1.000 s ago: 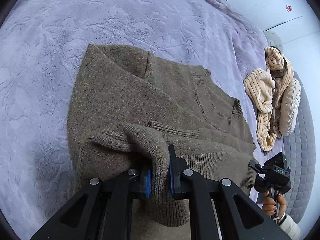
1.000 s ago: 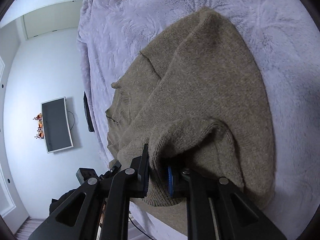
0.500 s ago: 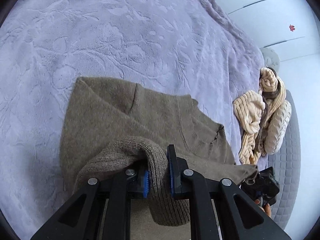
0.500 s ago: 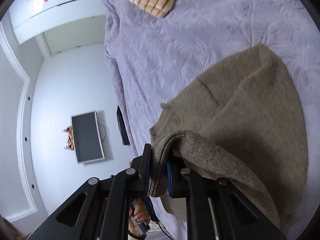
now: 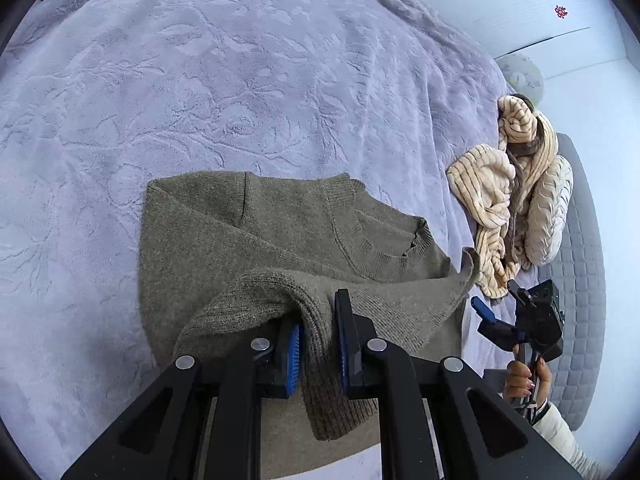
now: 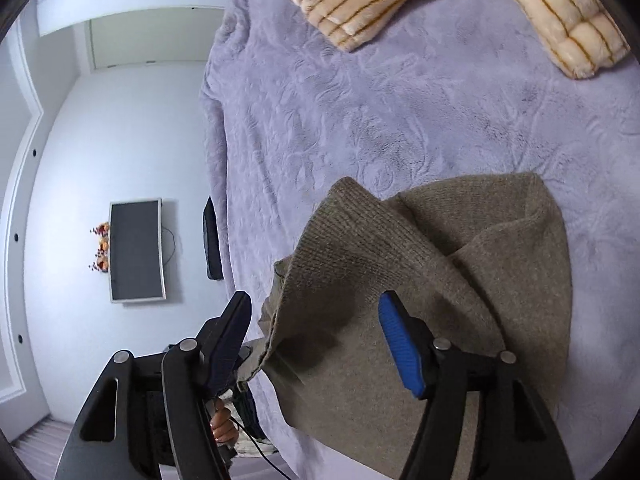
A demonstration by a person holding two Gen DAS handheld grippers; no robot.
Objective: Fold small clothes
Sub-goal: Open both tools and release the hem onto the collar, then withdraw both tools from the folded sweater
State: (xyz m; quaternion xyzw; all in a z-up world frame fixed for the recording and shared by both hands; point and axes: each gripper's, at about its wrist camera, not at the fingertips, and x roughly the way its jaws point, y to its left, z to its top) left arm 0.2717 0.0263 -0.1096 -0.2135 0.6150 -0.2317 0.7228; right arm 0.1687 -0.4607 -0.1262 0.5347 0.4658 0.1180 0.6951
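Observation:
An olive-brown knitted sweater (image 5: 256, 236) lies partly folded on the lilac bedspread (image 5: 200, 80), neckline toward the right. My left gripper (image 5: 318, 340) is shut on its ribbed hem, lifted above the bed. In the right wrist view my right gripper (image 6: 316, 328) has its jaws opening wide; the sweater (image 6: 460, 280) hangs between and beyond them, free of the blue pad (image 6: 400, 346). From the left wrist view the right gripper (image 5: 520, 320) appears at the right, in a person's hand, beside the raised hem corner.
A heap of cream striped knitwear (image 5: 516, 200) lies at the right on the bed, also striped knitwear (image 6: 360, 0) at the top of the right view. The bed's edge drops to a room with a wall screen (image 6: 136, 250).
Both grippers rose with the hem, drawing it over the sweater's body. The right gripper then opened and let go of its corner; the left stays clamped.

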